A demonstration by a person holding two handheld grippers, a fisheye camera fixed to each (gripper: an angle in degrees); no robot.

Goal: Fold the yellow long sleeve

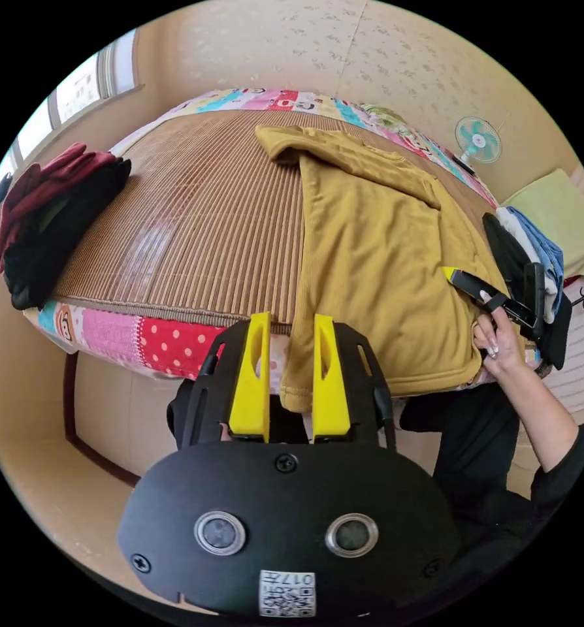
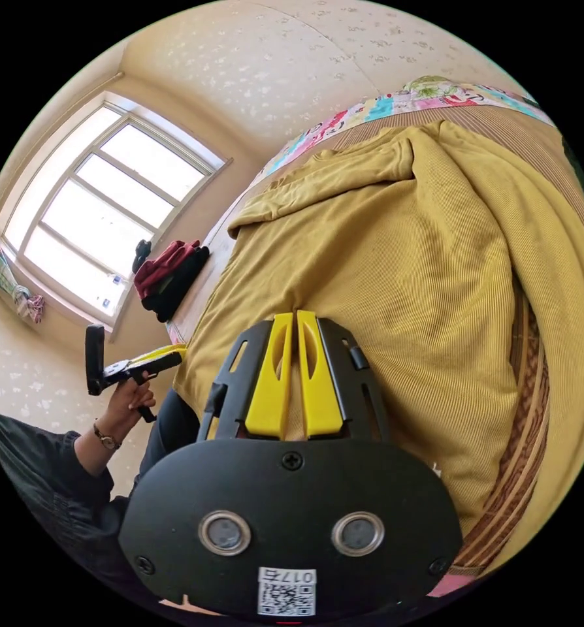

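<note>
Lying half-folded on the bed's mat (image 1: 194,215), the shirt (image 1: 377,261) looks a soft, light ribbed knit that sags, so hem corners suit; left tool (image 1: 291,339) gapes at the hem, right tool (image 2: 294,339) nearly closed, empty.

Yellow shirt (image 1: 377,261): its near hem hangs over the bed (image 1: 174,215) edge, partly behind the left gripper (image 1: 291,326). One sleeve is folded under; the cuff is unseen. The right gripper (image 2: 296,320) tips meet the cloth; grip uncertain. Clothes pile (image 1: 534,274) cut by the rim.
</note>
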